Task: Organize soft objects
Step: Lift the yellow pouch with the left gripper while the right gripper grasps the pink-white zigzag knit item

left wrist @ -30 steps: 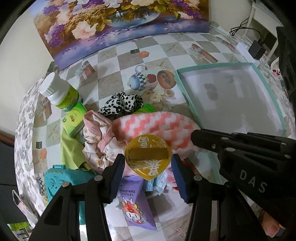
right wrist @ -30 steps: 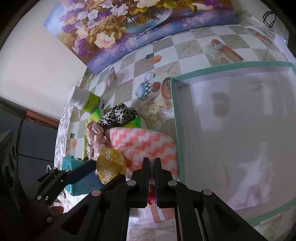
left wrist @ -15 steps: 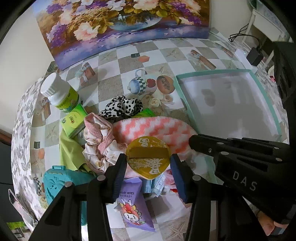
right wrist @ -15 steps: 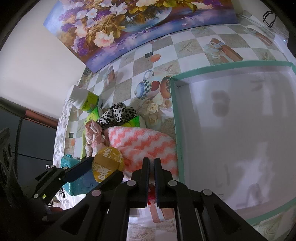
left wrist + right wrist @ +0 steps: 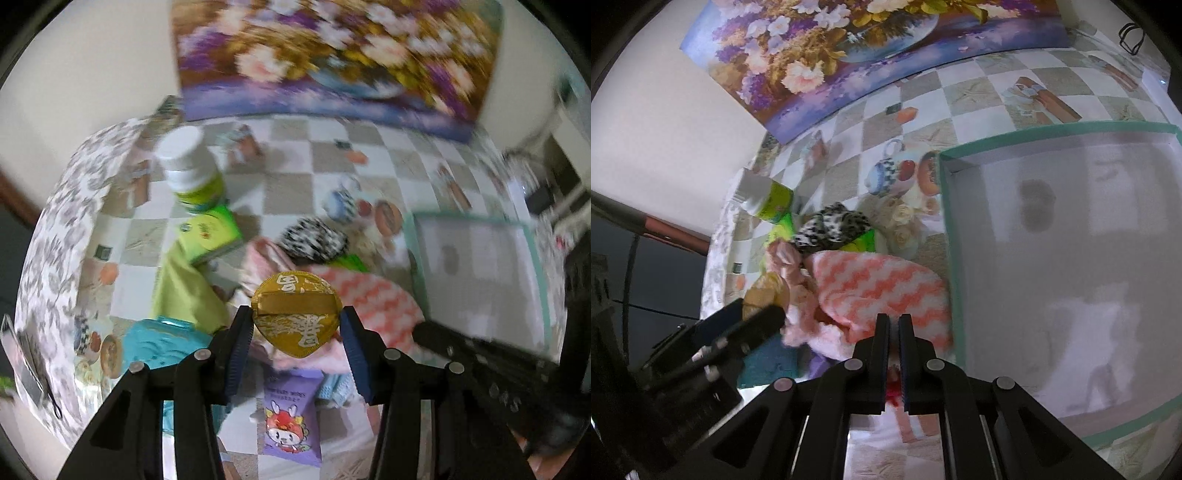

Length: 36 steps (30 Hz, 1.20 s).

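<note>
Gripping a gold heart-shaped pouch (image 5: 295, 314), the left gripper (image 5: 296, 334) hovers above the pile of soft things.
Below it lie an orange-and-white zigzag cloth (image 5: 875, 288), a pink garment (image 5: 792, 266) and a leopard-print scrunchie (image 5: 831, 227), beside the teal-rimmed white tray (image 5: 1060, 280); the right gripper (image 5: 894, 354) has its fingers pressed nearly together, nothing visibly between them.
</note>
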{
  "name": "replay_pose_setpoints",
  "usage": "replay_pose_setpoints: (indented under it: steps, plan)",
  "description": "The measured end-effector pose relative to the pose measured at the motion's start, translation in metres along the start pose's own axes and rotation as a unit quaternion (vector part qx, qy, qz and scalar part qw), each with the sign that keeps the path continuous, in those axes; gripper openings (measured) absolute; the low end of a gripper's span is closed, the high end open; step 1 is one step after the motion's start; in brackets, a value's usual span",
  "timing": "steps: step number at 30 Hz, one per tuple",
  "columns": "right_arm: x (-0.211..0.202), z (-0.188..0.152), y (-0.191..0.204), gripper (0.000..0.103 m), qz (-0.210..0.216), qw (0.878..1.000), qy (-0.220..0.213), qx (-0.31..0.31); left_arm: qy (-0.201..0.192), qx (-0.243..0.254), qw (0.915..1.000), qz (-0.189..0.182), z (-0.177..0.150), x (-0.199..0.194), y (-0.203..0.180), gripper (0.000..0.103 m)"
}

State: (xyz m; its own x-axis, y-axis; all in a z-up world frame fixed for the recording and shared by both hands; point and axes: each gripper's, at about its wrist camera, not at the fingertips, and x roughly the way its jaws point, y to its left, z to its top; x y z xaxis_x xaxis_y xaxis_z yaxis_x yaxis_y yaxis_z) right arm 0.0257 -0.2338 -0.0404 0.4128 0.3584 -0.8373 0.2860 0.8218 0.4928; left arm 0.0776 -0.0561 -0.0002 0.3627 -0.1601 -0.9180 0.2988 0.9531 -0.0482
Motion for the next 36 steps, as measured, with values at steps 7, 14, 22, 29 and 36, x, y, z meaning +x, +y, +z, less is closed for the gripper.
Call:
replay_pose_setpoints:
  steps: [7, 14, 22, 29, 36]
  plan:
    - [-0.015, 0.000, 0.021, 0.006, 0.052, 0.998, -0.028, -0.021, -0.028, -0.066, 0.9974, -0.011, 0.004, -0.014, 0.024, 0.050]
    - [-0.022, 0.001, 0.034, 0.006, 0.124, 0.991, -0.042, -0.019, -0.047, -0.095, 0.9941, -0.023, 0.006, -0.026, 0.034, 0.050]
    - [-0.037, 0.000, 0.054, 0.006, 0.173, 0.981, -0.071, -0.042, -0.061, -0.112, 0.9913, -0.031, 0.006, -0.035, 0.041, 0.050]
    - [-0.059, 0.000, 0.068, 0.006, 0.205, 0.971, -0.107, -0.064, -0.095, -0.128, 0.9866, -0.035, 0.006, -0.057, 0.049, 0.050]
    - [-0.093, -0.005, 0.080, 0.005, 0.240, 0.956, -0.150, -0.081, -0.143, -0.141, 0.9787, -0.043, 0.004, -0.091, 0.057, 0.050]
